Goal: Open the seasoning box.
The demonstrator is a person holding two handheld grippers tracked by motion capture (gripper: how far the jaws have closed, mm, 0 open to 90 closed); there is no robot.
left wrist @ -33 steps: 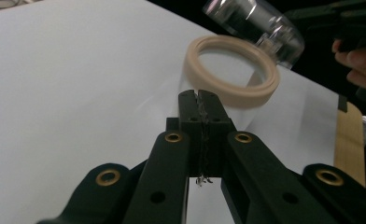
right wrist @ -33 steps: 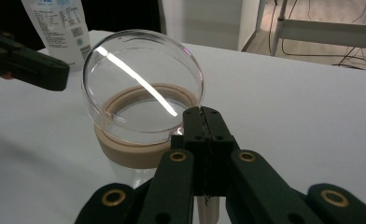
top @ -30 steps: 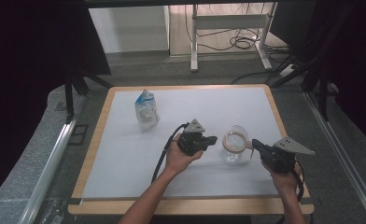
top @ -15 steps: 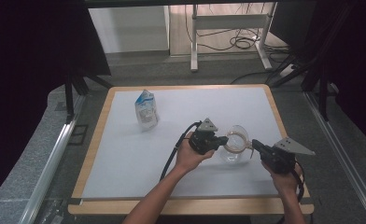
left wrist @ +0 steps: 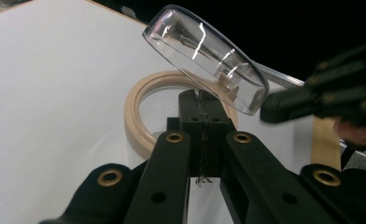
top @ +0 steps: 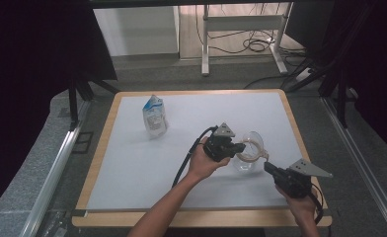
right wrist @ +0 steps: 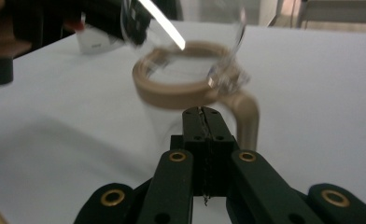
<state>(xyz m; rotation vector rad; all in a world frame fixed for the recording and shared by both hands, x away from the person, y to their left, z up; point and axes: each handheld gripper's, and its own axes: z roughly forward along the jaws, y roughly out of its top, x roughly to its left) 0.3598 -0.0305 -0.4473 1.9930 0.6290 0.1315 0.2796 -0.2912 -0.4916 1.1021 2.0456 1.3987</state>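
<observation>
the clear jug (top: 248, 158) stands upright on the white tabletop (top: 132, 163), right of centre, its tan rim (left wrist: 137, 109) facing up and its tan handle (right wrist: 246, 114) turned towards the right gripper (top: 272, 170). the left gripper (top: 238, 146) has its fingers clenched on the clear domed lid (left wrist: 204, 58), tilted over the rim. the right gripper's fingers look pressed together just short of the handle. judging by this, the lid should come level before lowering, handle steadied. a pale pouch (top: 154, 116) stands well apart
</observation>
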